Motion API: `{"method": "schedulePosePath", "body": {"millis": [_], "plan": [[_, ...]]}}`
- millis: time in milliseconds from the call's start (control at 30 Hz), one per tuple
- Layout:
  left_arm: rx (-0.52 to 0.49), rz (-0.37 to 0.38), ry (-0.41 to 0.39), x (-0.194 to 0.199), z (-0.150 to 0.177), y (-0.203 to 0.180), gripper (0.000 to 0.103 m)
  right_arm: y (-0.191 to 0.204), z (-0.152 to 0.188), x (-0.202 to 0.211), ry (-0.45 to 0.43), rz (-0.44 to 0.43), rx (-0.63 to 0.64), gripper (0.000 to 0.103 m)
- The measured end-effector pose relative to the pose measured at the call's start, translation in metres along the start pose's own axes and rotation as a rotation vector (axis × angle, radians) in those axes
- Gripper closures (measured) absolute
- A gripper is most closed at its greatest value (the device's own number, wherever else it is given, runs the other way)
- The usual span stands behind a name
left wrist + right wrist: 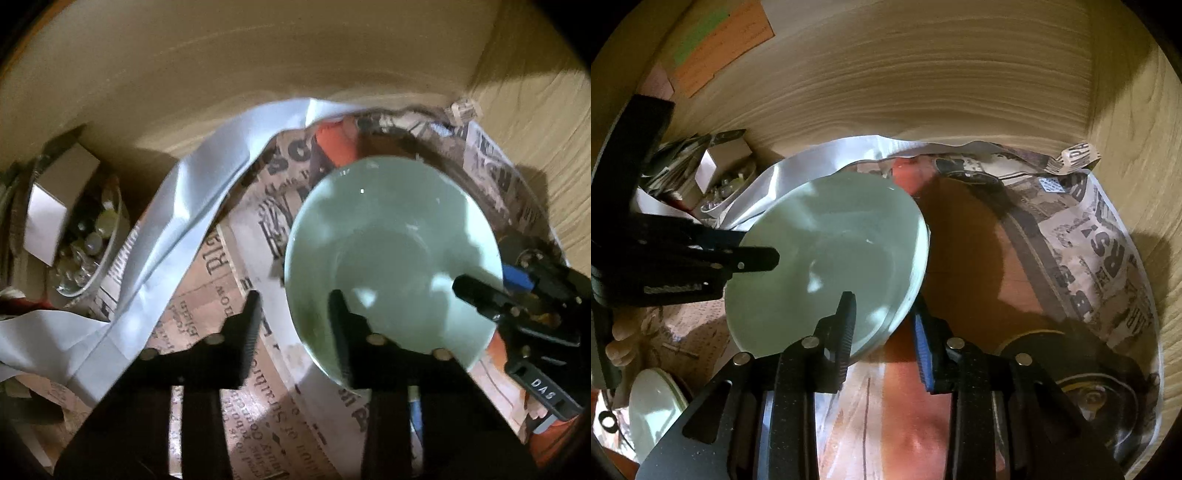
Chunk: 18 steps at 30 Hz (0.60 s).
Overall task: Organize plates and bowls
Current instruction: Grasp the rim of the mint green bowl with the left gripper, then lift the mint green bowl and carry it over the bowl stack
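Observation:
A stack of pale green bowls (399, 243) (827, 254) sits tilted over newspaper inside a wooden cupboard. My left gripper (295, 314) straddles its near-left rim: one finger lies on the inner wall, the other is outside below the rim, and it looks shut on the stack. From the right wrist view the left gripper (738, 273) clamps that rim from the left. My right gripper (882, 325) is shut on the opposite rim, with its blue pad against the outer edges. The right gripper (491, 284) reaches in from the right in the left wrist view.
Newspaper (229, 258) lines the shelf, with a white sheet (173, 221) draped across it. A glass bowl of small items (88, 240) and a box stand at the left. Another pale green bowl (653, 406) lies at lower left, beside a hand (620, 339). A dark round object (1078, 373) sits at the right.

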State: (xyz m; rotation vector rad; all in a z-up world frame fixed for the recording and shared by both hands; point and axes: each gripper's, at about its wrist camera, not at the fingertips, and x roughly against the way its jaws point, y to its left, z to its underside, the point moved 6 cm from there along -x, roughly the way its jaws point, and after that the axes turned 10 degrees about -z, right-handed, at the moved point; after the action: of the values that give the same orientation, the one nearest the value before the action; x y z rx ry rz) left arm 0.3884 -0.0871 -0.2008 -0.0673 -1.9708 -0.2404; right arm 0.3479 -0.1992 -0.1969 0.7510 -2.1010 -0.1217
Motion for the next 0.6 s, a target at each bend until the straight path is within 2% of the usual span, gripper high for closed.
{"method": "schedulePosePath", "body": {"millis": [133, 367, 600], "plan": [[-0.021, 0.018, 0.003, -0.001, 0.001, -0.006, 0.086, 0.001, 0.000, 0.001, -0.008, 0.000, 0.002, 0.076], [-0.042, -0.002, -0.010, 0.005, 0.000, -0.011, 0.086, 0.002, -0.001, 0.005, -0.015, -0.014, -0.034, 0.078], [-0.050, -0.027, -0.083, 0.034, 0.002, -0.004, 0.086, 0.014, -0.009, 0.024, -0.074, -0.005, -0.021, 0.078]]}}
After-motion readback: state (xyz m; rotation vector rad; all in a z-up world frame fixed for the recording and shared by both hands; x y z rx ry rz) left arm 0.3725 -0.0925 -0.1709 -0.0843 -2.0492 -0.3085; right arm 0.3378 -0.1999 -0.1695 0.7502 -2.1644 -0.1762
